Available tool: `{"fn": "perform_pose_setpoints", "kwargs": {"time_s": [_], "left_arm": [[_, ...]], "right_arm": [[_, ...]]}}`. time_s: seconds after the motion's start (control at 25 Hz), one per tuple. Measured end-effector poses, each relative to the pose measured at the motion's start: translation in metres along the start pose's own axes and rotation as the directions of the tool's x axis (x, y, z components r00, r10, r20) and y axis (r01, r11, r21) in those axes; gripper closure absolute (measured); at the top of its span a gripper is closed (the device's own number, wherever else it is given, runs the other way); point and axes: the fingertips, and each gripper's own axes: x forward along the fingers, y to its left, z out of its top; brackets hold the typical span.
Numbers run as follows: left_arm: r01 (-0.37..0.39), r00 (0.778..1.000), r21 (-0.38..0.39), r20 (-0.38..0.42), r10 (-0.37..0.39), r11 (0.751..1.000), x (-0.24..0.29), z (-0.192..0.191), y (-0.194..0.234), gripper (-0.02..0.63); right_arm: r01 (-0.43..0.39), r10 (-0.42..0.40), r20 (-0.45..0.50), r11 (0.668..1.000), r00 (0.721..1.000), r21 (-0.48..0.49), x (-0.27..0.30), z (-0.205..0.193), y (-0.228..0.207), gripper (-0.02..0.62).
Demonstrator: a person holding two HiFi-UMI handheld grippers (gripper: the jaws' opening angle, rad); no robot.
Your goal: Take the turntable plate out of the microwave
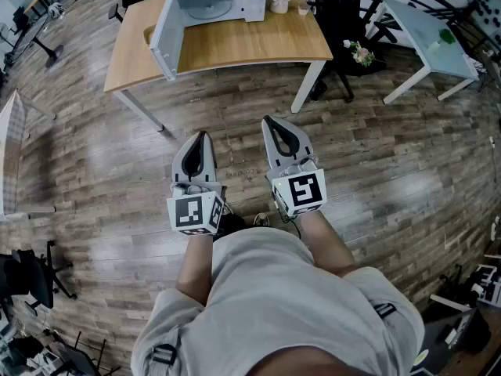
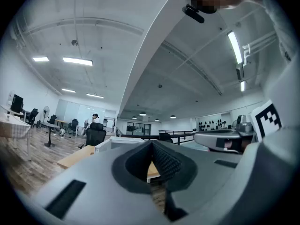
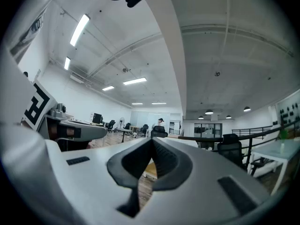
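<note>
A wooden table (image 1: pixel 235 49) stands near a white table (image 1: pixel 434 41).

Open-plan office, possibly doubling as a lab. Told by wood-plank floor (image 1: pixel 117 163), rolling office chairs (image 2: pixel 96 135), desks with monitors (image 3: pixel 97 118) further back, long ceiling strip lights (image 2: pixel 77 60), a wooden tabletop (image 1: pixel 243 45) and a white table (image 1: pixel 430 37).
</note>
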Motion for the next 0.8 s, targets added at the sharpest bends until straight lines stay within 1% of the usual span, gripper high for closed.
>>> {"fn": "perform_pose_setpoints", "kwargs": {"time_s": [0.2, 0.32, 0.4, 0.52, 0.6, 0.8], "left_arm": [[0.024, 0.999, -0.006, -0.023, -0.024, 1.000, -0.001, -0.015, 0.007, 0.594], [0.043, 0.998, 0.002, -0.044, -0.043, 0.999, 0.000, -0.025, 0.010, 0.594], [0.071, 0.996, -0.009, -0.058, -0.072, 0.997, 0.006, -0.030, 0.013, 0.591], [0.101, 0.991, -0.035, -0.081, -0.103, 0.994, 0.018, -0.036, 0.023, 0.566], [0.117, 0.989, -0.050, -0.090, -0.121, 0.992, 0.026, -0.037, 0.032, 0.540], [0.160, 0.983, -0.052, -0.084, -0.164, 0.986, 0.054, -0.032, 0.061, 0.540]], "right_arm": [[-0.026, 0.026, -0.009, 0.999, 1.000, 0.033, 0.008, -0.013, 0.014, 0.591], [-0.023, 0.025, -0.031, 0.998, 0.999, 0.056, 0.012, -0.026, 0.020, 0.591], [-0.019, 0.022, -0.051, 0.998, 0.998, 0.061, 0.019, -0.033, 0.025, 0.591], [-0.024, 0.029, -0.088, 0.998, 0.996, 0.060, 0.035, -0.041, 0.034, 0.591], [-0.029, 0.033, -0.090, 0.998, 0.995, 0.050, 0.047, -0.040, 0.039, 0.581], [-0.002, 0.006, -0.086, 0.999, 0.996, 0.043, 0.085, -0.033, 0.037, 0.560]]}}
